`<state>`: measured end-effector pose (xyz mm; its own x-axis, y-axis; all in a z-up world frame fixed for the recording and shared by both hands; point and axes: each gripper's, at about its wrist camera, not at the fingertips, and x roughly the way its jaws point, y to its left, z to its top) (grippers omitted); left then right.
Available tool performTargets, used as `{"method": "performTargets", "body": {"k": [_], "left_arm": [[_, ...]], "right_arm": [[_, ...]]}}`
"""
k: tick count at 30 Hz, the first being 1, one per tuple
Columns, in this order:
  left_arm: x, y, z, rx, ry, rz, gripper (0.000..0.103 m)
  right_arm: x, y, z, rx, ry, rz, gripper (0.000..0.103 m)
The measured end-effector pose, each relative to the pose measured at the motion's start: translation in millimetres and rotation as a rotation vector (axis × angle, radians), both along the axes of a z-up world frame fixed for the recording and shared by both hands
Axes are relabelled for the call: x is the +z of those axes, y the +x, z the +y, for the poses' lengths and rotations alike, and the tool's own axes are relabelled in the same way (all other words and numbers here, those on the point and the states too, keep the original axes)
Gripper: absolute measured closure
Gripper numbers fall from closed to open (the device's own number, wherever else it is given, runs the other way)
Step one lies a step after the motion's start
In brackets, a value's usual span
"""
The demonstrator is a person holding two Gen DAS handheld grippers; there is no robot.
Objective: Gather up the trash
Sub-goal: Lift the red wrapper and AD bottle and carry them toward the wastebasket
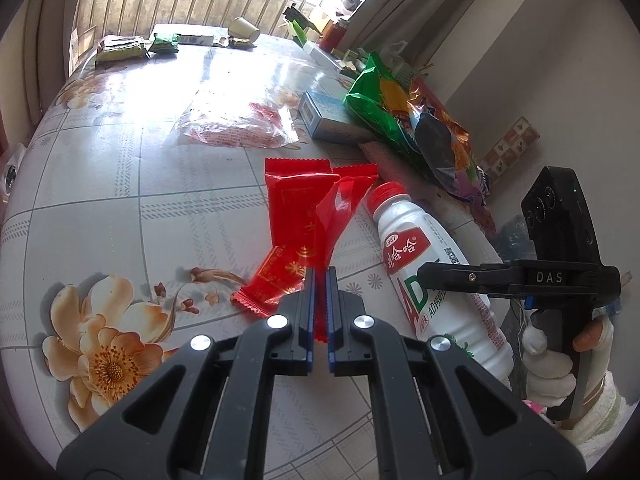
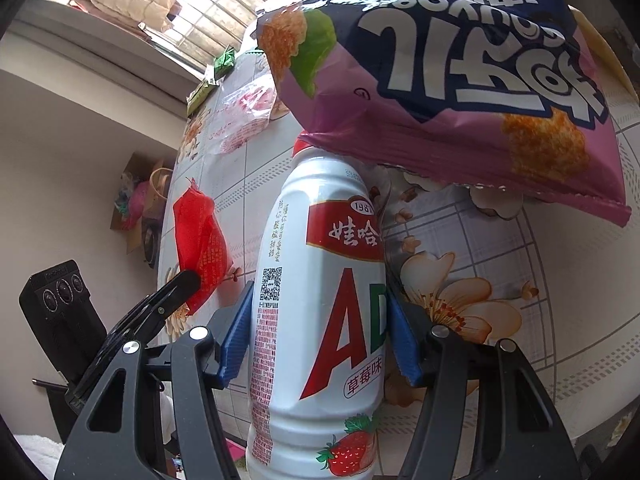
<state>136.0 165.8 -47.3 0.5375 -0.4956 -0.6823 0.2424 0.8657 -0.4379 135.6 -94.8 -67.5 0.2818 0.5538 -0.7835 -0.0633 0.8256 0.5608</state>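
My left gripper (image 1: 320, 276) is shut on a torn red plastic wrapper (image 1: 340, 208), held just above the floral table (image 1: 120, 184). A second red wrapper (image 1: 292, 236) lies flat under it. The held wrapper also shows in the right wrist view (image 2: 200, 240). My right gripper (image 2: 318, 312) has its blue pads (image 2: 236, 344) pressed on both sides of a white AD drink bottle (image 2: 320, 320) with a red cap. That bottle (image 1: 432, 272) lies near the table's right edge in the left wrist view, with the right gripper (image 1: 432, 276) on it.
A purple snack bag (image 2: 460, 92) hangs over the bottle's cap. A green bag (image 1: 384, 100), a blue box (image 1: 328, 116) and a clear plastic bag (image 1: 236, 120) lie further back. Green packets (image 1: 120, 48) and a paper cup (image 1: 244, 28) sit at the far edge.
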Motion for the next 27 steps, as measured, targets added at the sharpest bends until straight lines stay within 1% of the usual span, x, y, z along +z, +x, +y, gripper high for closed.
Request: {"method": "performTargets", "body": {"k": [4, 7, 11, 13, 17, 21, 24, 27], "left_arm": [[3.1, 14.4, -1.3, -0.025, 0.031, 0.009, 0.101], [6.6, 22.1, -0.7, -0.027, 0.06, 0.022, 0.101], [11.3, 24.7, 0.6, -0.022, 0.099, 0.018, 0.102], [12.9, 21.9, 1.0, -0.009, 0.105, 0.007, 0.102], [20.0, 6.3, 0.9, 0.033, 0.095, -0.022, 0.102], [36.8, -18.3, -4.9, 0.043, 0.103, -0.07, 0.102], [53.2, -35.2, -16.4, 0.02, 0.106, -0.107, 0.102], [73.4, -52.6, -37.9, -0.041, 0.109, -0.167, 0.102]], "right_arm": [[-0.3, -0.4, -0.6, -0.023, 0.01, 0.01, 0.044], [-2.2, -2.0, -6.2, -0.038, 0.037, 0.026, 0.044], [-2.7, -1.5, -12.3, -0.035, 0.062, 0.021, 0.044], [-3.0, -2.3, -10.0, -0.02, 0.067, 0.016, 0.044], [3.7, -7.8, -9.7, 0.032, 0.071, -0.008, 0.044], [17.0, -22.0, -10.9, 0.073, 0.099, -0.065, 0.044], [28.6, -42.8, -18.3, 0.086, 0.136, -0.113, 0.044], [38.5, -68.1, -37.7, 0.075, 0.195, -0.16, 0.044]]}}
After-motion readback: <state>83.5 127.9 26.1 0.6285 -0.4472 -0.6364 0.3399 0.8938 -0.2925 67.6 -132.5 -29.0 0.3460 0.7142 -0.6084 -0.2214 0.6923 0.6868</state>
